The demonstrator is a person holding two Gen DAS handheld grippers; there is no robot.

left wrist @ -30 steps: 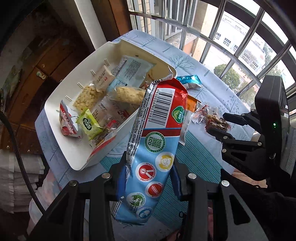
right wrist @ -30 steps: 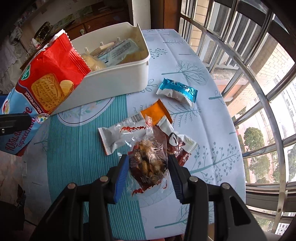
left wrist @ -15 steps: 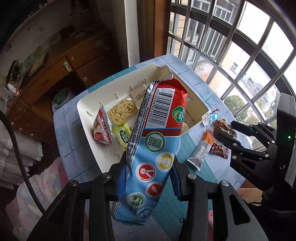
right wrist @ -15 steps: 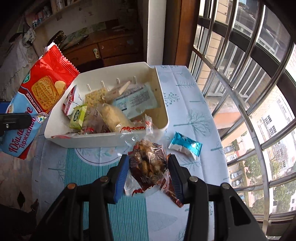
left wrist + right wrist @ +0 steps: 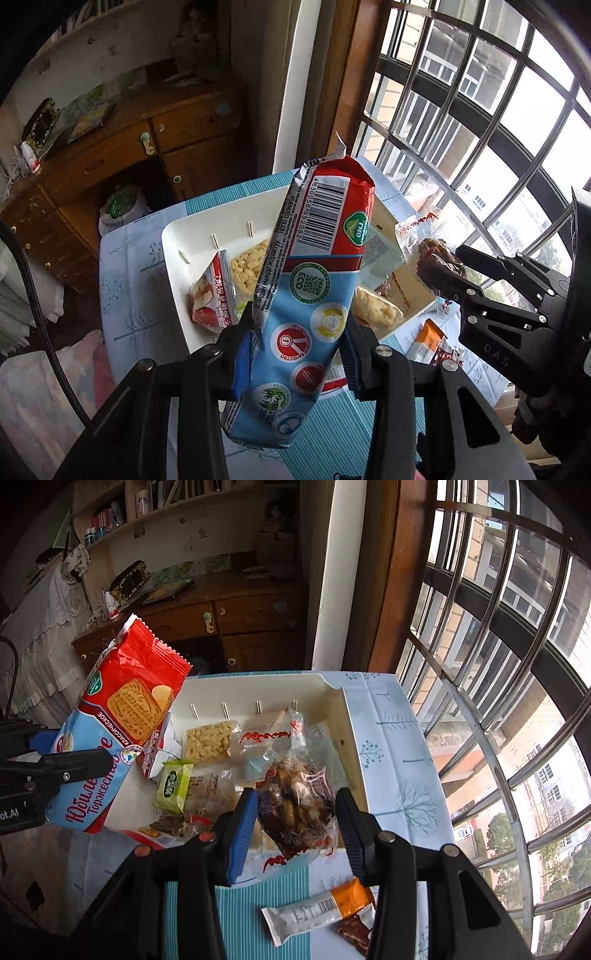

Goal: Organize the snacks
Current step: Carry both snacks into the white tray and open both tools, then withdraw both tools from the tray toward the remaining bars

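Observation:
My left gripper is shut on a tall red-and-blue biscuit packet, held upright above the near left end of the white tray. That packet also shows at the left of the right wrist view. My right gripper is shut on a clear bag of brown nut snacks, hanging over the tray's near right part. The same bag appears at the right of the left wrist view. Several snack packets lie in the tray, among them a puffed rice bar and a green packet.
An orange-and-white bar and a dark red wrapper lie on the patterned tablecloth near me. A barred window runs along the right. A wooden dresser stands behind the table.
Both grippers have risen and moved toward the tray with their packets. The right gripper's nut bag left the tabletop and now hangs over the tray. The left gripper has rolled and now looks along the tray.

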